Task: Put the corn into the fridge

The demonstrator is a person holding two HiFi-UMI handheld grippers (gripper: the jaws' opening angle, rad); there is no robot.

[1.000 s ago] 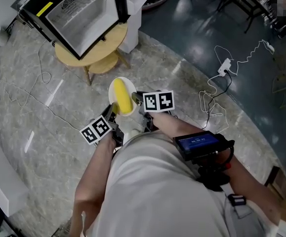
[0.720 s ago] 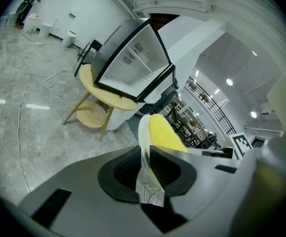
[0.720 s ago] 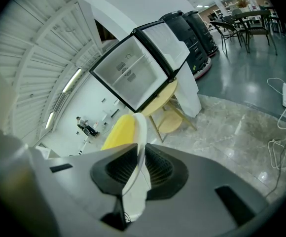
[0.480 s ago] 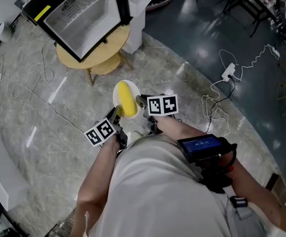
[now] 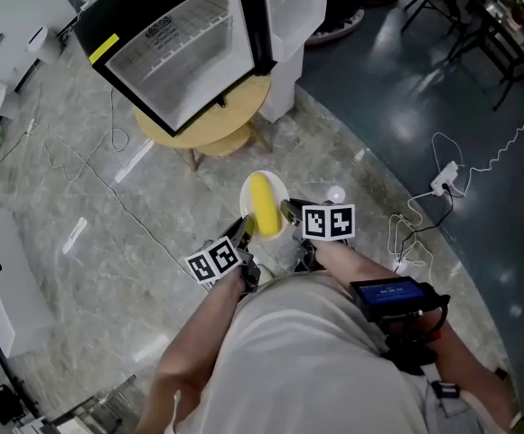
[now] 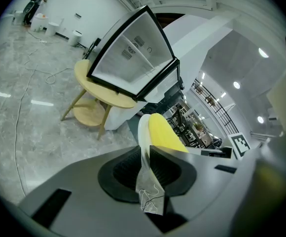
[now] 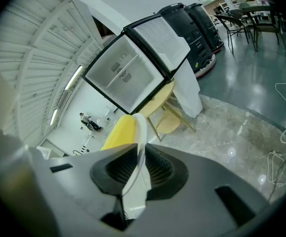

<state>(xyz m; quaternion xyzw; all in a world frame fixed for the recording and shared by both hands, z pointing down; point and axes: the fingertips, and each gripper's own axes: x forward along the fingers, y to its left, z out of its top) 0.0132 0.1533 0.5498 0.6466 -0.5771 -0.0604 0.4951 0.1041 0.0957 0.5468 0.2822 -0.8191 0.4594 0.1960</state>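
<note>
The corn (image 5: pixel 263 204) lies on the plate (image 5: pixel 282 192), between the left claw (image 5: pixel 244 228) and the right claw (image 5: pixel 287 210). Ahead, the fridge (image 5: pixel 176 61) stands on the counter (image 5: pixel 235 117).

No word or number is legible. Coded black-and-white square markers stand on the left gripper's (image 5: pixel 244 230) white cube (image 5: pixel 215 260) and the right gripper's (image 5: pixel 288 211) white cube (image 5: pixel 328 222), both below the black glass-door fridge (image 5: pixel 185 52). The fridge carries a blank yellow label (image 5: pixel 104 49) on its front edge and unreadable pale stickers (image 6: pixel 129 52) inside, while the blue-screened black forearm device (image 5: pixel 390 294), below and right of it, shows print too fine to read.
</note>
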